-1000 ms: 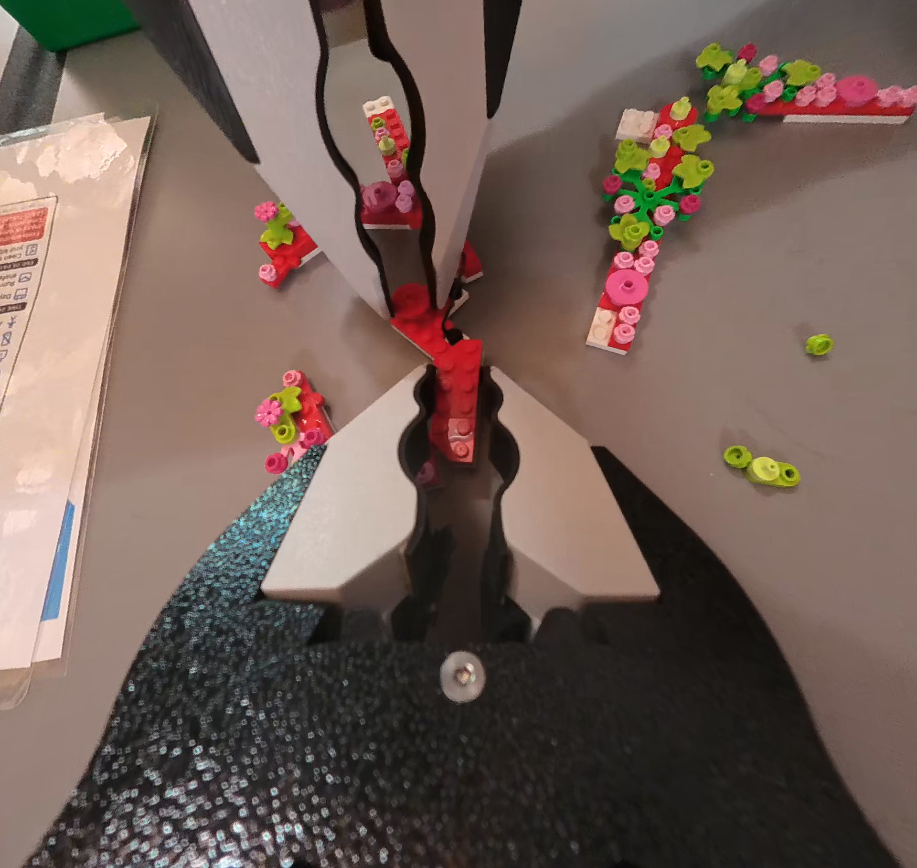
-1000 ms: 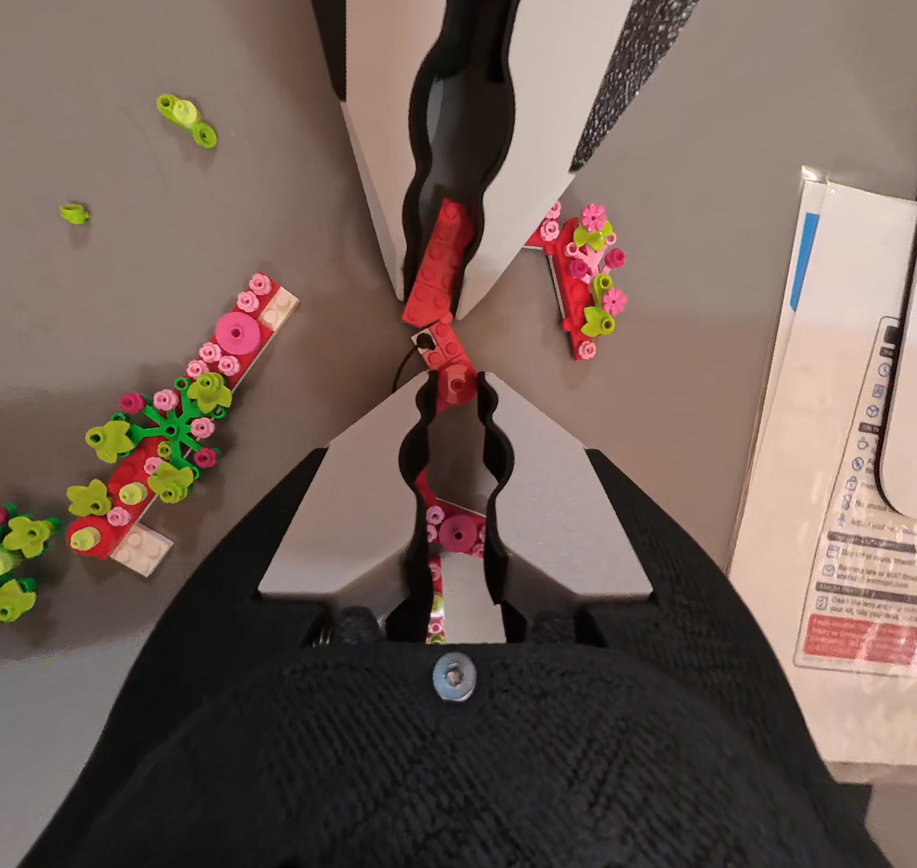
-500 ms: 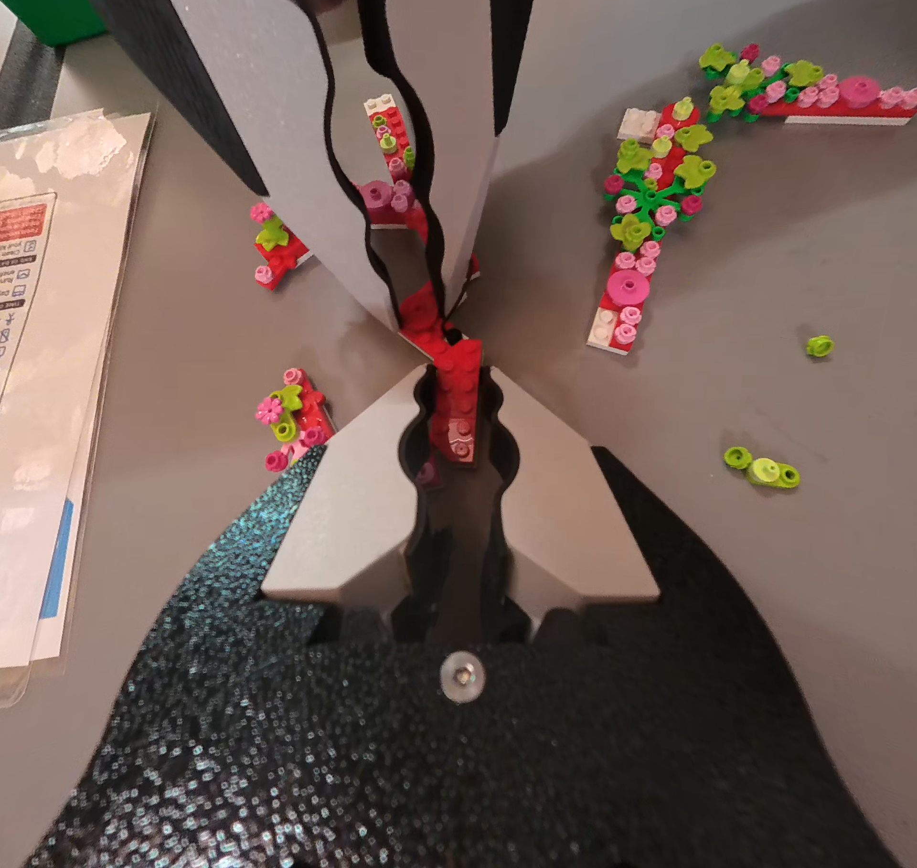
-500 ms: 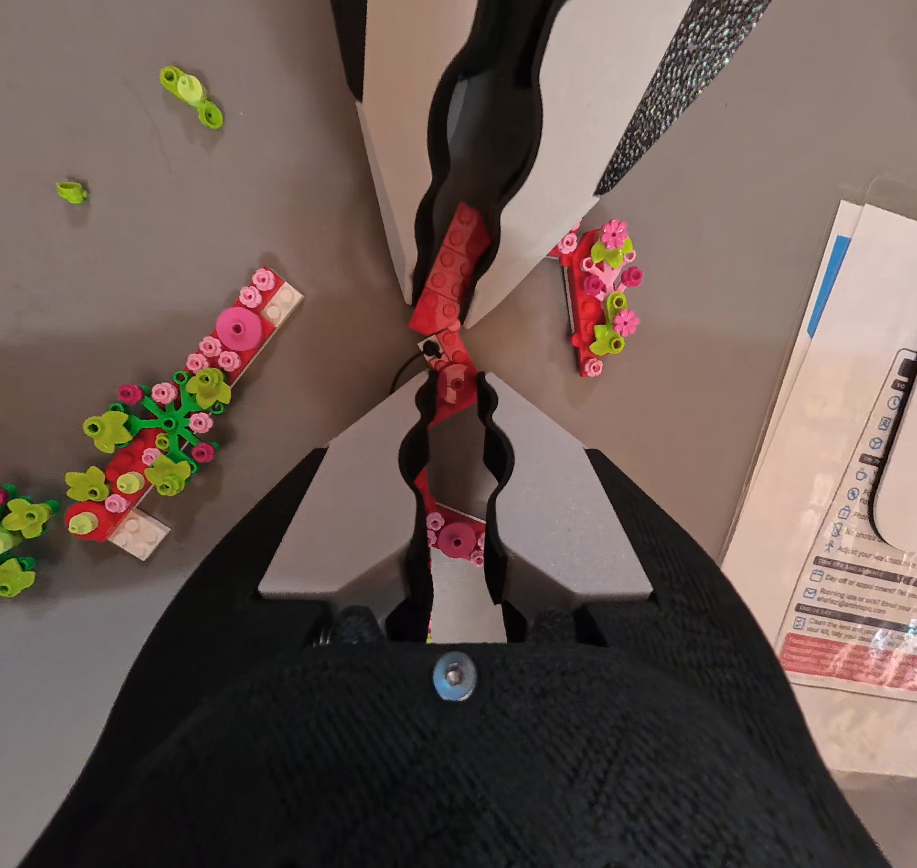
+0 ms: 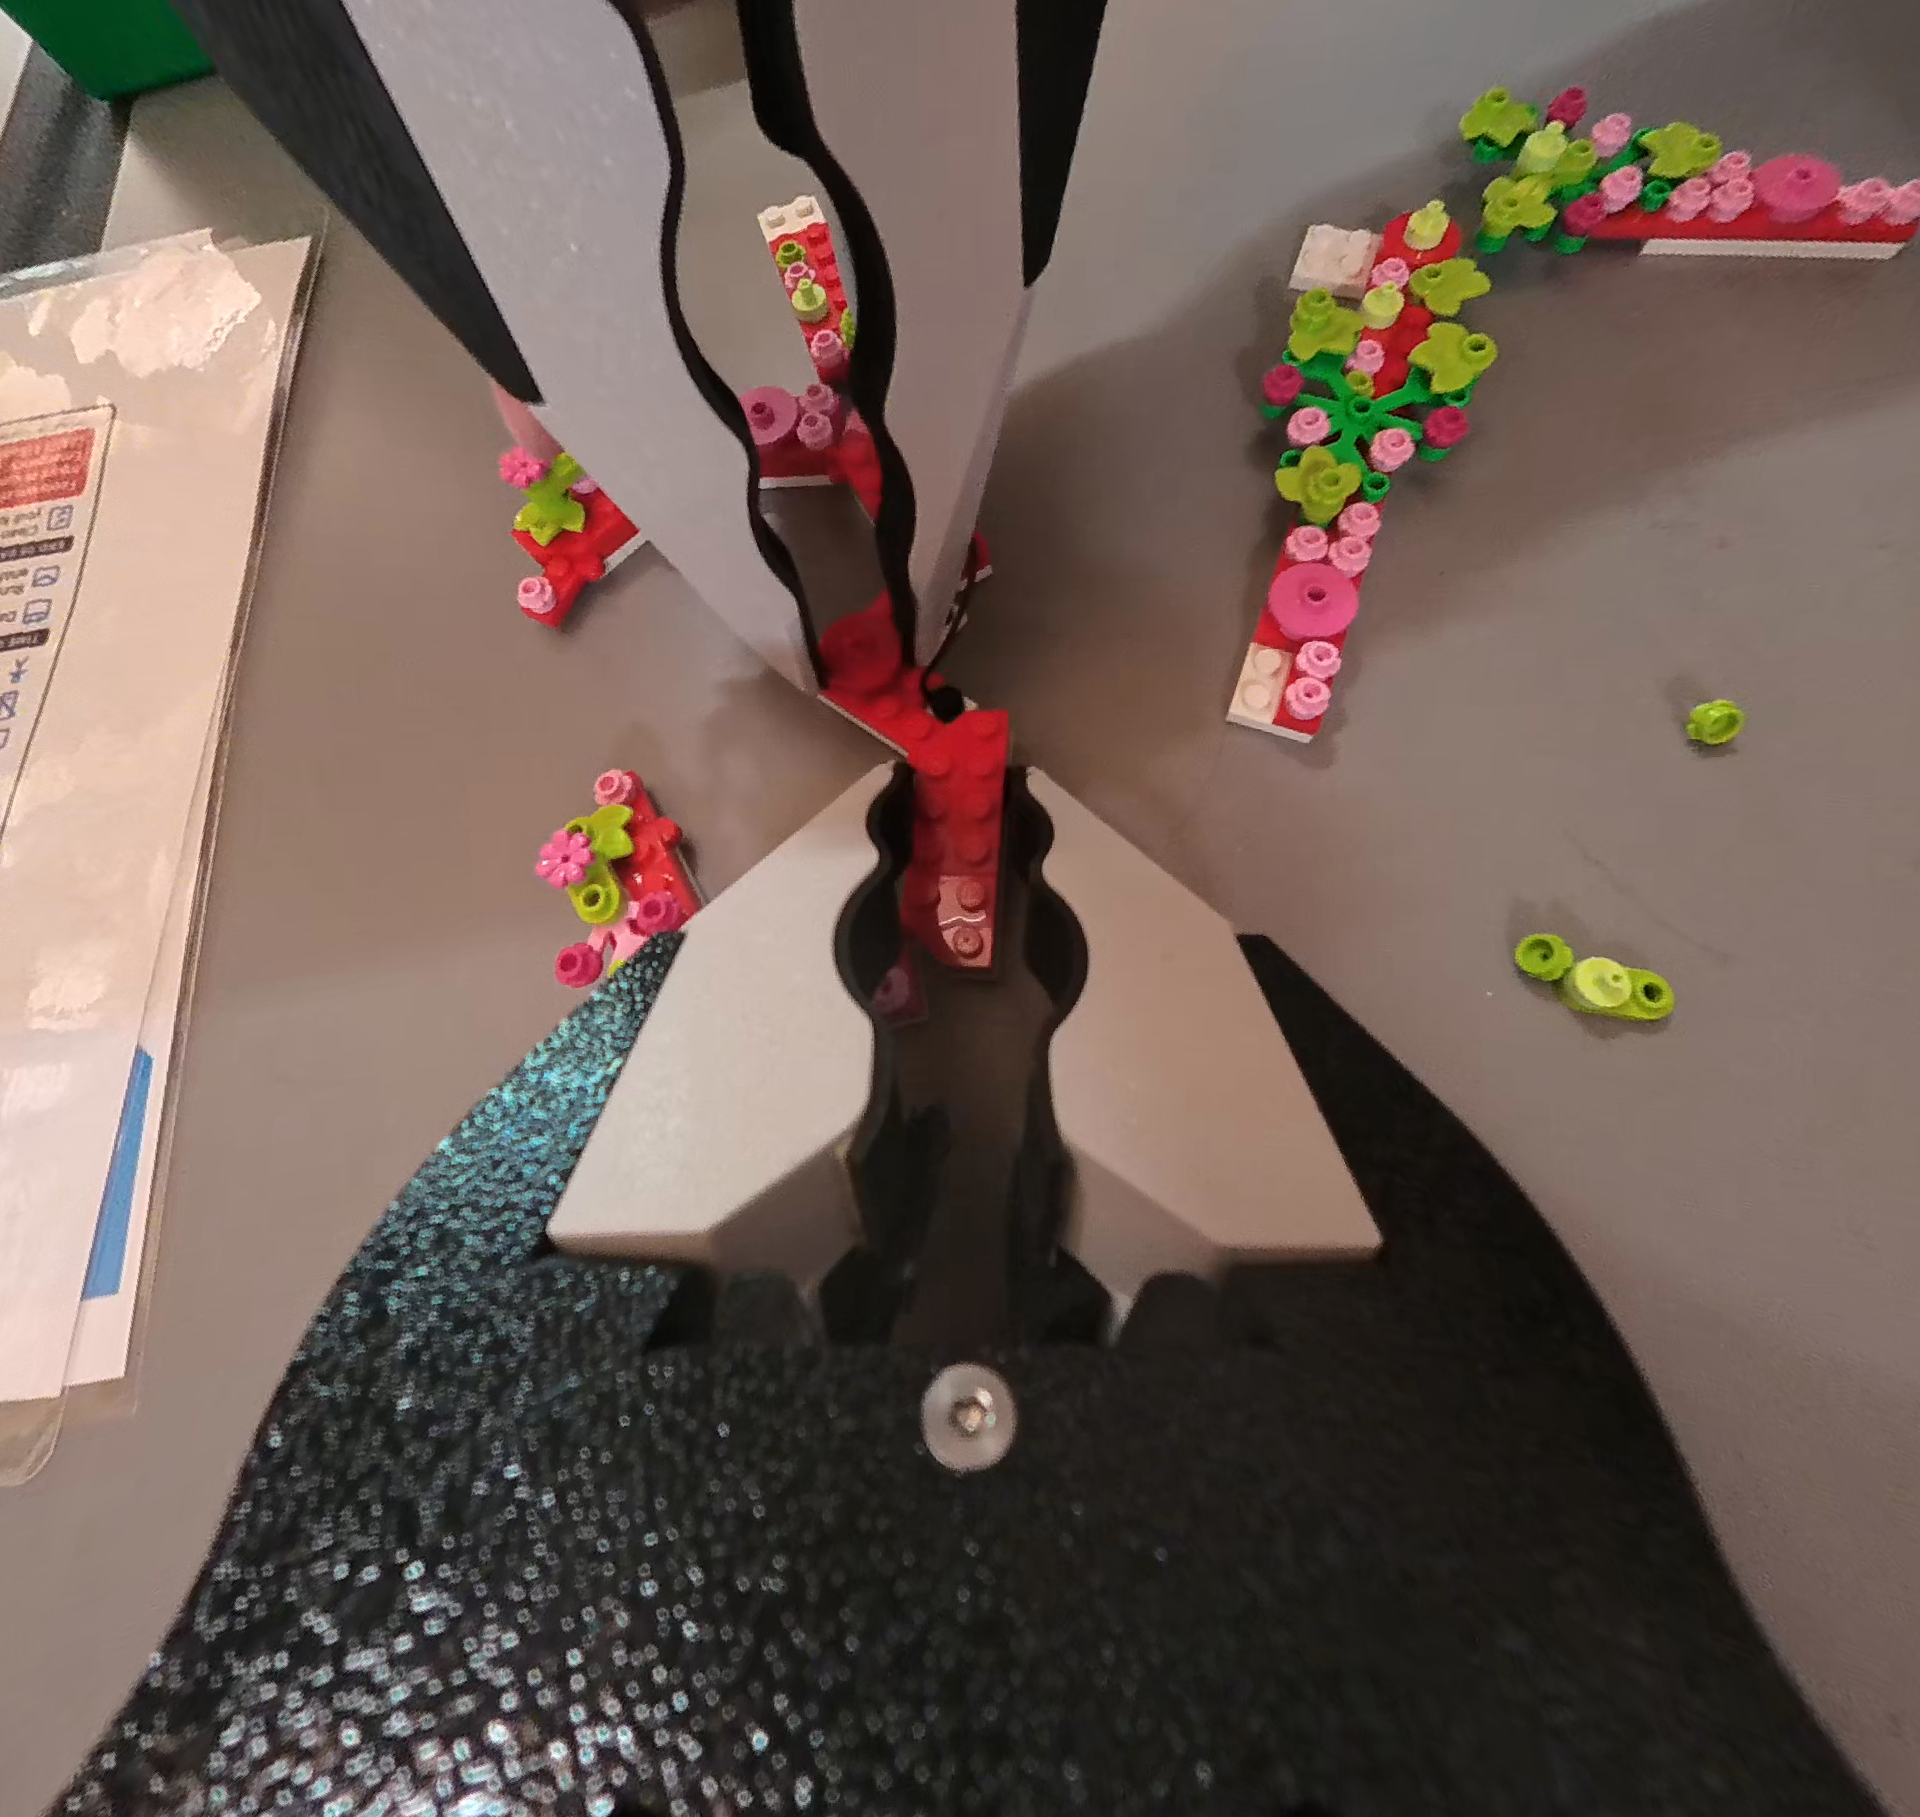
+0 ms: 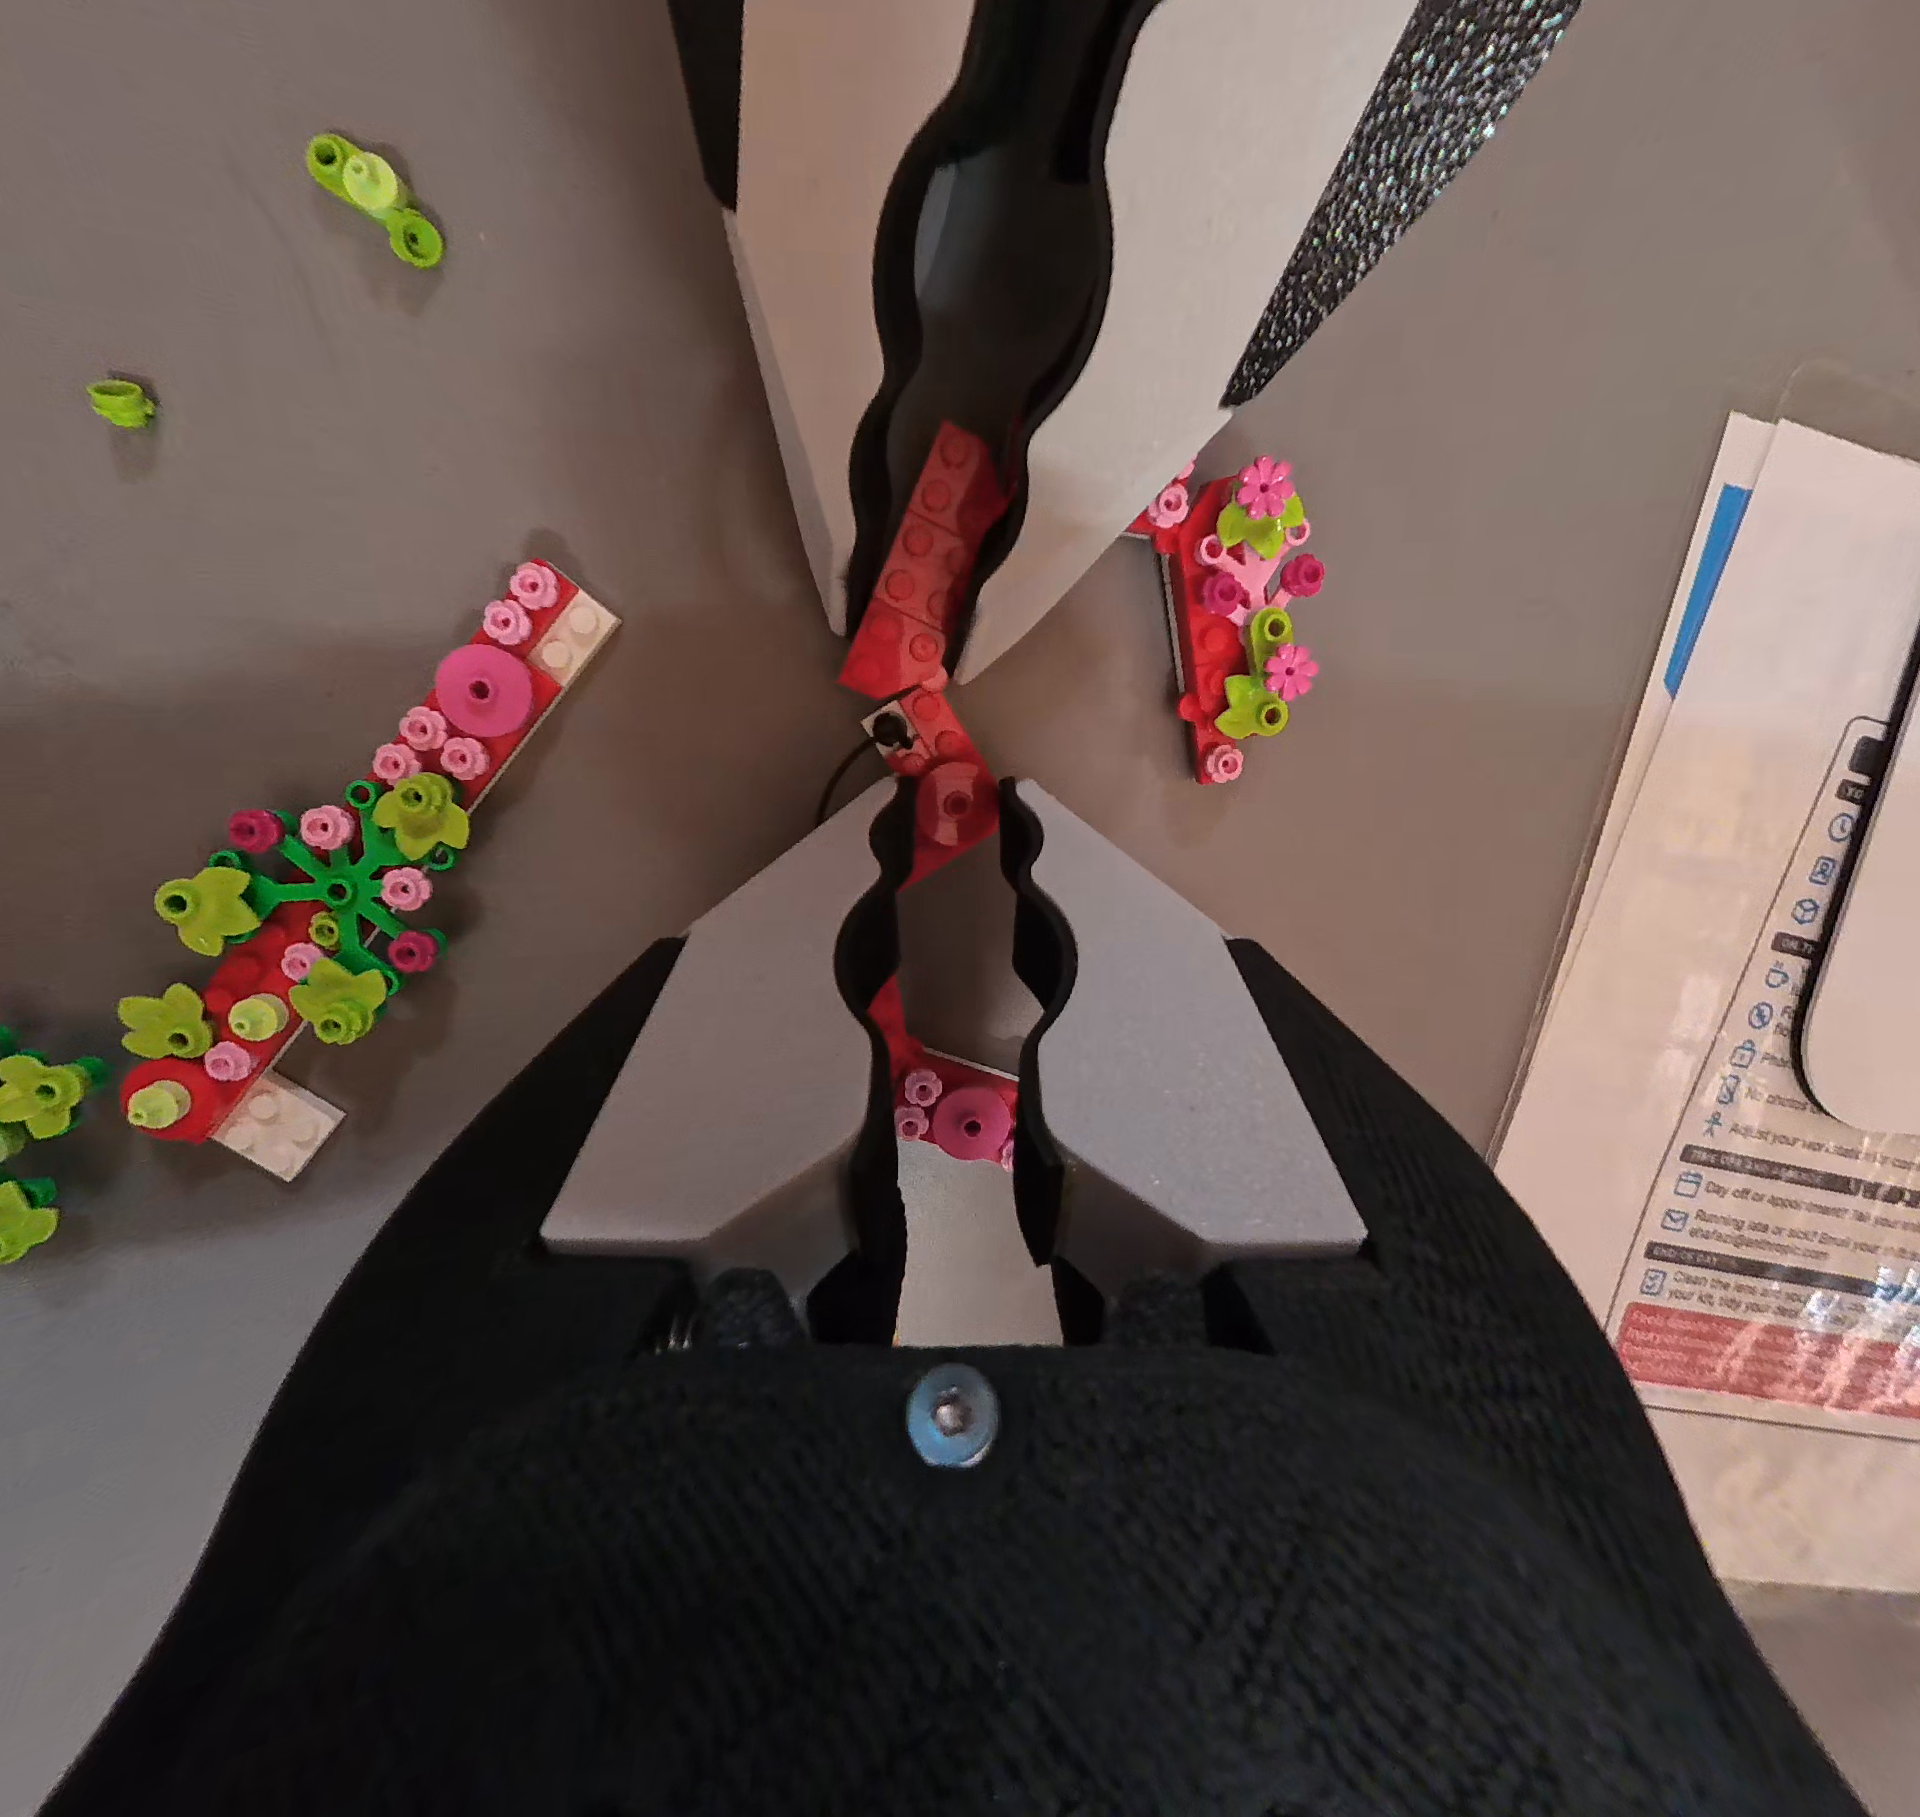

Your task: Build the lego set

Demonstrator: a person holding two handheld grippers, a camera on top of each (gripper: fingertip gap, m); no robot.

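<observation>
In the left wrist view my left gripper (image 5: 961, 775) is shut on a red studded plate strip (image 5: 961, 853) that lies lengthwise between its fingers. My right gripper (image 5: 878, 671) comes in from the top, shut on a red piece with a round red stud (image 5: 862, 645). The two red pieces touch end to end above the grey table (image 5: 1558, 1248). In the right wrist view my right gripper (image 6: 948, 788) grips the round-stud piece (image 6: 951, 811), and the left gripper (image 6: 902, 650) holds the strip (image 6: 920, 562) opposite. A small white tile with a black part (image 6: 891, 728) sits at the joint.
Flowered red strips lie on the table (image 5: 1340, 479) (image 5: 1766, 209); one also shows in the right wrist view (image 6: 343, 884). Small flowered sections (image 5: 566, 531) (image 5: 623, 863) (image 6: 1242, 624) lie near the grippers. Loose lime pieces (image 5: 1600, 983) (image 5: 1714, 723) and bagged papers (image 5: 135, 728) (image 6: 1766, 936) lie around. Left and right tips are no more than a few centimetres apart.
Both grippers stay shut on their red pieces, still end to end. The right gripper has tilted and shifted slightly, so the table things slide a little in its view. The left view barely moves.
</observation>
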